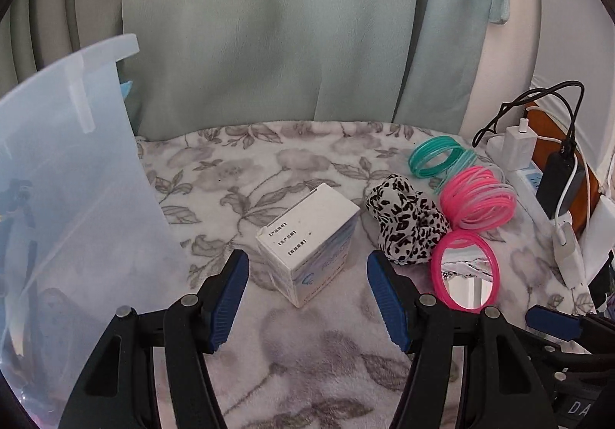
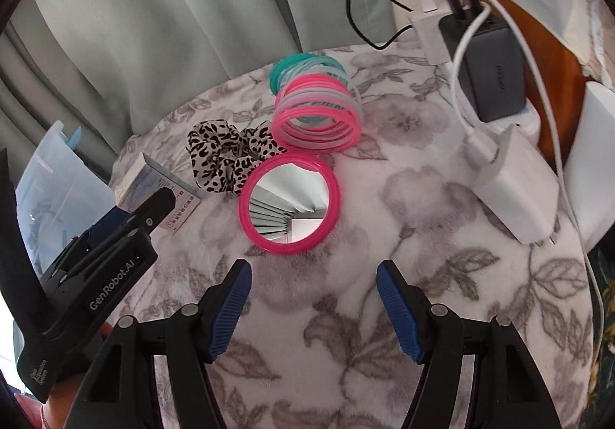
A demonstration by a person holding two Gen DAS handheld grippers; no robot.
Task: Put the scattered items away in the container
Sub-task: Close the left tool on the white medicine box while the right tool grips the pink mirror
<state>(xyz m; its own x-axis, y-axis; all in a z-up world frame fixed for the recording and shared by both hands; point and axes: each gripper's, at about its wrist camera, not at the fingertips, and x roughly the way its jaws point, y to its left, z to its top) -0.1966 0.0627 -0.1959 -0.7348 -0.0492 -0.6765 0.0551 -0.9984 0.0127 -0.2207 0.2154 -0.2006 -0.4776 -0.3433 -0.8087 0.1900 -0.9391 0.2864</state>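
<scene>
A translucent plastic container [image 1: 69, 175] stands at the left; it also shows in the right wrist view [image 2: 46, 183]. A white box [image 1: 307, 240] lies just ahead of my open, empty left gripper [image 1: 307, 267]. To its right lie a leopard-print scrunchie [image 1: 403, 225], a pink round mirror [image 1: 465, 271], pink bangles [image 1: 476, 198] and teal bangles [image 1: 438, 156]. My right gripper [image 2: 313, 275] is open and empty, just short of the mirror [image 2: 290, 198]. Beyond it lie the scrunchie [image 2: 226, 156], pink bangles [image 2: 319, 113], teal bangles [image 2: 303, 67] and the box [image 2: 150, 183].
A floral blanket [image 1: 307, 352] covers the surface. Chargers, a power strip and cables [image 2: 492, 83] lie along the right edge. Green curtains [image 1: 269, 25] hang behind. The left gripper's body [image 2: 96, 275] sits at the left of the right wrist view.
</scene>
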